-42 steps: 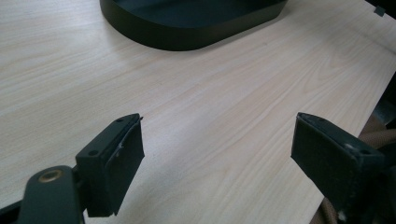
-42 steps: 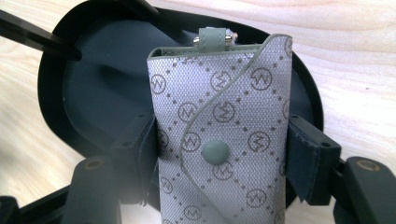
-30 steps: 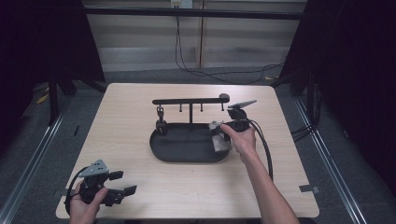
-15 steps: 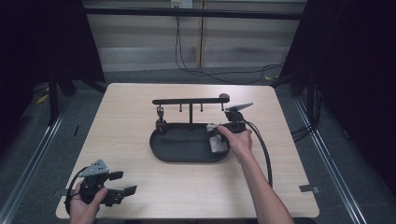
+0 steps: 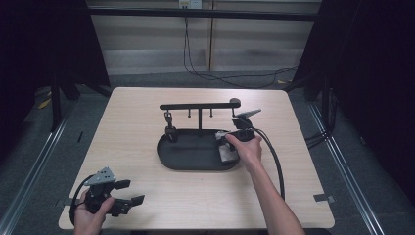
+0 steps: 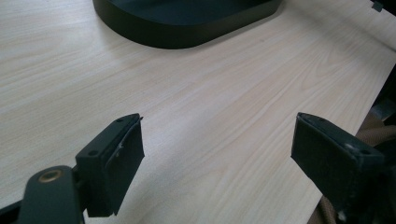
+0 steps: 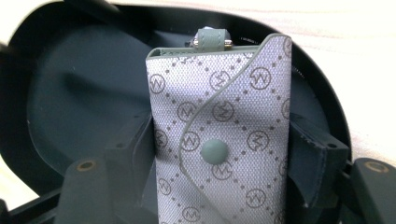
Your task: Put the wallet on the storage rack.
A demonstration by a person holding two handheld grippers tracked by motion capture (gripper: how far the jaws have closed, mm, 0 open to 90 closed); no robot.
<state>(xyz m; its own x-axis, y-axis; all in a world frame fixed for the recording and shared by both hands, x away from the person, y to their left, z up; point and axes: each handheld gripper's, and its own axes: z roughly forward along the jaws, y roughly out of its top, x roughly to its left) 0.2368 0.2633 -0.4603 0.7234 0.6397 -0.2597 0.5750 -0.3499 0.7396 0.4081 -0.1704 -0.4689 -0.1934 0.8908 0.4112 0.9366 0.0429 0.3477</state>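
Table [image 5: 147,122] of pale wood carries a black oval tray [image 5: 191,156] with a rack bar behind it. Inside the tray's right end lies a grey patterned pouch [image 7: 219,140], snap flap up. The right gripper [image 5: 230,143] straddles it; its jaws have just been opening, seemingly off its sides. The left gripper [image 5: 128,192] rests wide open, empty, near the table's front-left corner.

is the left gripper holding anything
No, the left gripper has its jaws wide apart over the bare wooden table, with nothing between them.
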